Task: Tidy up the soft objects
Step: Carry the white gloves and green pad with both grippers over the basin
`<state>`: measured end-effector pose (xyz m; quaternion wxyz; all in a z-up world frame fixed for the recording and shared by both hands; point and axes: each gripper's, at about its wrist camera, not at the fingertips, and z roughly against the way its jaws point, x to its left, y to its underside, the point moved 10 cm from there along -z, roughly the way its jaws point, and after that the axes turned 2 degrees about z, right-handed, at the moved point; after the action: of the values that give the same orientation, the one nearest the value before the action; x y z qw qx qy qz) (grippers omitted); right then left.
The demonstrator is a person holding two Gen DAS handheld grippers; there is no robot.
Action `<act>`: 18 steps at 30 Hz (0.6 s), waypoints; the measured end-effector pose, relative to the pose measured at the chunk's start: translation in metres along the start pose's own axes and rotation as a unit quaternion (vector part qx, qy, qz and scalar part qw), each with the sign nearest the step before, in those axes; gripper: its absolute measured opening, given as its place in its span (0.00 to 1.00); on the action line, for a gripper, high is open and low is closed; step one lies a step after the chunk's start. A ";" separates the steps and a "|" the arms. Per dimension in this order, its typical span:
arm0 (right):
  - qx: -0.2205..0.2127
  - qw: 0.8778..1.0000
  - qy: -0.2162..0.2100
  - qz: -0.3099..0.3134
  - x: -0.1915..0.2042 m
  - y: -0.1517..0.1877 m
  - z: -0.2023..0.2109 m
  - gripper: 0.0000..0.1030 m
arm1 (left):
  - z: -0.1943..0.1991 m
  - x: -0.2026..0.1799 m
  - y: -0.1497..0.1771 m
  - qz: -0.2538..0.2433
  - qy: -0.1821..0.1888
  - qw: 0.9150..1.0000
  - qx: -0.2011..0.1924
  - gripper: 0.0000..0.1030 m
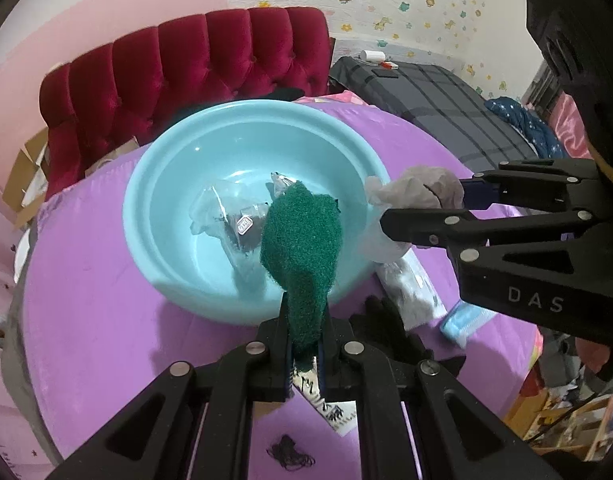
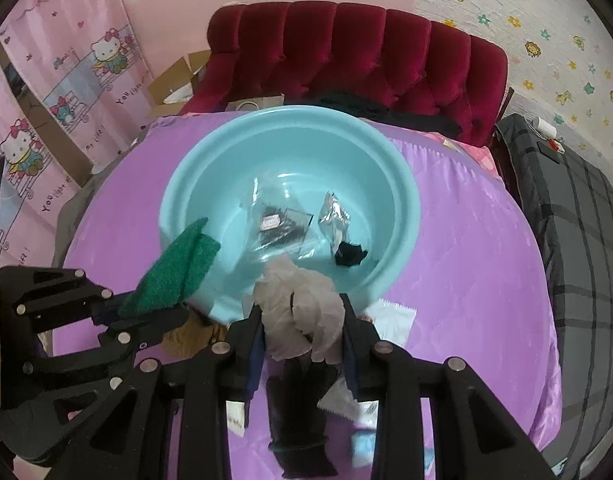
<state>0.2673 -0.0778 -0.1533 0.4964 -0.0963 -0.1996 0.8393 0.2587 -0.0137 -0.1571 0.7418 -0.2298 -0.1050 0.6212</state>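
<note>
Left claw angled steeply down, clamped tight on a green scouring pad that sticks up over the 6 o'clock rim of the blue basin. Right claw pitched down likewise, gripping a crumpled grey-white cloth near the basin's 6 o'clock edge. Basin sits on the purple-covered counter. Right claw body reads "DAS"; curtain text, possibly "You light".

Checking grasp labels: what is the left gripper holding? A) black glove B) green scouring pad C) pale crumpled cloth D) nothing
B: the left gripper is shut on the green scouring pad, which sticks up in front of the blue basin; the pale crumpled cloth sits in the right gripper.
</note>
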 end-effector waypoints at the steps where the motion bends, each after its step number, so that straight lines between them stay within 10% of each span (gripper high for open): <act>1: 0.001 1.000 -0.002 -0.002 -0.002 -0.004 -0.003 0.34 | -0.002 0.002 -0.004 0.001 0.000 1.000 0.000 0.09; 18: 0.005 0.999 -0.001 -0.042 -0.031 -0.064 -0.069 0.35 | -0.056 0.032 -0.056 0.018 -0.015 1.000 -0.002 0.09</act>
<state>0.3579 -0.0608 -0.1888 0.5314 -0.0845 -0.2002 0.8188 0.3390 -0.0016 -0.1838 0.7283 -0.2239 -0.1125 0.6378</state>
